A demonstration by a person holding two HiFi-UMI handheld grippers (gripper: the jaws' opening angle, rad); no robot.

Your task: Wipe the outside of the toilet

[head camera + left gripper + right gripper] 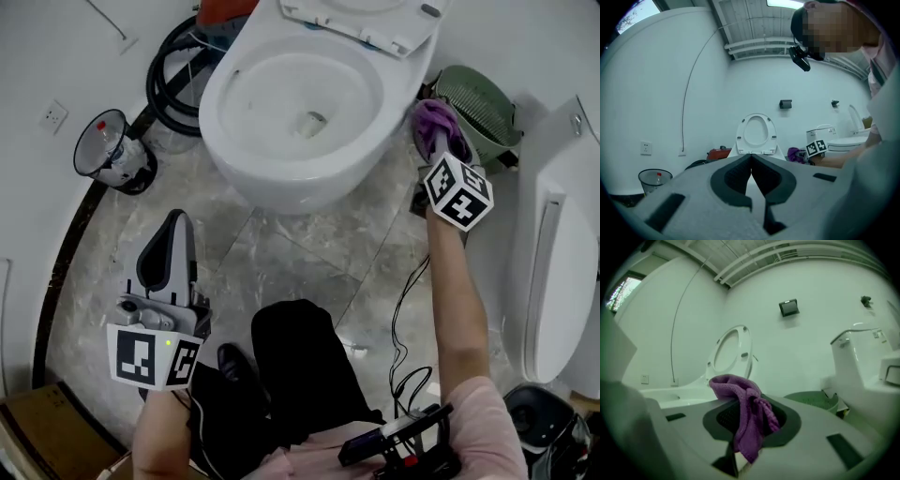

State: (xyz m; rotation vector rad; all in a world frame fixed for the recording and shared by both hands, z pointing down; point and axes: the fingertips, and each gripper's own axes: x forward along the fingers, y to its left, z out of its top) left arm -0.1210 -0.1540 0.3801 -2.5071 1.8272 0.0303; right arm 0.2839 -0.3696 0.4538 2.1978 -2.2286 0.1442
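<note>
A white toilet (298,103) with its seat and lid raised stands at the top middle of the head view. My right gripper (441,131) is shut on a purple cloth (438,125), held against the bowl's right outer side. In the right gripper view the cloth (745,413) hangs bunched between the jaws, with the toilet rim (684,392) to the left. My left gripper (169,251) hangs low at the left over the floor, jaws shut with nothing in them. The left gripper view shows its fingertips (751,157) touching, the toilet (755,136) beyond.
A green basket (483,108) sits just right of the bowl. A second white toilet (553,272) stands at the far right. Black hoses (178,70) and a clear bin (112,150) lie at the left by the curved wall. A cable (408,309) trails on the marble floor.
</note>
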